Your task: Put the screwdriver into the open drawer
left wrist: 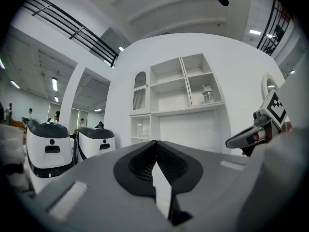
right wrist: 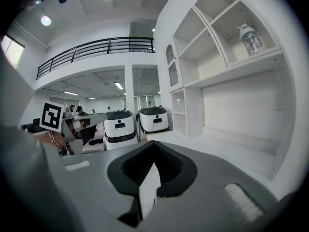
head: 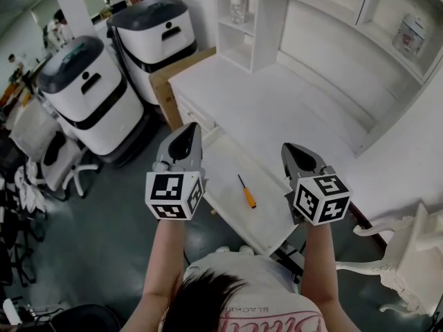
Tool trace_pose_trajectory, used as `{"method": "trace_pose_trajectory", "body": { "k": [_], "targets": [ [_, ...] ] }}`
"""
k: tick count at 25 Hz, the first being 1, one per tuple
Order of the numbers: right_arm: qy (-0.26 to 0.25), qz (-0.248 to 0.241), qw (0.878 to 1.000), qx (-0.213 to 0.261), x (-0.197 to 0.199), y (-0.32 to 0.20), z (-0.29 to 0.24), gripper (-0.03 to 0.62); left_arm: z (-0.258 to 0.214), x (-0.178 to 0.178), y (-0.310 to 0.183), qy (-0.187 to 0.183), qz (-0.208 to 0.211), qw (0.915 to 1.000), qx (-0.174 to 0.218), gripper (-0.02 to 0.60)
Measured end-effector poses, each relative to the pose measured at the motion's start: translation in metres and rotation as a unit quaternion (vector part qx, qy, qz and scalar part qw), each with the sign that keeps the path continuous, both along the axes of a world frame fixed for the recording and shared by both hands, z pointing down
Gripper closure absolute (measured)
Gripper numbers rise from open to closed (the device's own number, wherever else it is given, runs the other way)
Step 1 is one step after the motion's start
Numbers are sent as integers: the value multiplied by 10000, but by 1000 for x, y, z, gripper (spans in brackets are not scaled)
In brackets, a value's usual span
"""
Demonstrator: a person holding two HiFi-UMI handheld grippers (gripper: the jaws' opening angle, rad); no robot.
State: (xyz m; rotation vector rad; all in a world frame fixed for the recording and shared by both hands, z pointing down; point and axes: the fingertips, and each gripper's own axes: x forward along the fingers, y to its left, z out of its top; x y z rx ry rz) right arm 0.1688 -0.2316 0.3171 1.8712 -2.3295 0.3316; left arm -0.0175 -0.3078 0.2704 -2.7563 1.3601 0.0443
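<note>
A screwdriver [head: 244, 192] with a black shaft and an orange handle lies inside the open white drawer [head: 271, 221], which is pulled out from the white desk [head: 277, 106]. My left gripper [head: 187, 132] is held up over the drawer's left edge. Its jaws are shut with nothing between them, as the left gripper view [left wrist: 155, 147] also shows. My right gripper [head: 291, 151] hangs over the drawer's right side, shut and empty, and in the right gripper view [right wrist: 153, 148] it points at the shelves. Neither gripper touches the screwdriver.
Two white-and-black machines [head: 90, 95] stand on the floor to the left of the desk, with office chairs [head: 59, 161] beside them. A white shelf unit [head: 242, 19] holding a jar rises at the desk's back. An ornate white chair [head: 405, 254] stands at the right.
</note>
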Motion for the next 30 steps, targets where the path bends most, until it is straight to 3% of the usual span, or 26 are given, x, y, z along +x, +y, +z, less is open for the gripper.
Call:
{"method": "trace_pose_trajectory", "body": {
  "k": [6,18,30],
  "targets": [
    [439,236,9971,572,7,7,-38,592,-14,6,5,-16,67,9998,203,569],
    [505,521,9883,1344,17,24,-92,592,-38,3,11,23,85,9986,516,569],
    [942,759,9713,2046,20,40,-122,592,-60,6,23,-22,102,9957,921,569]
  ]
}}
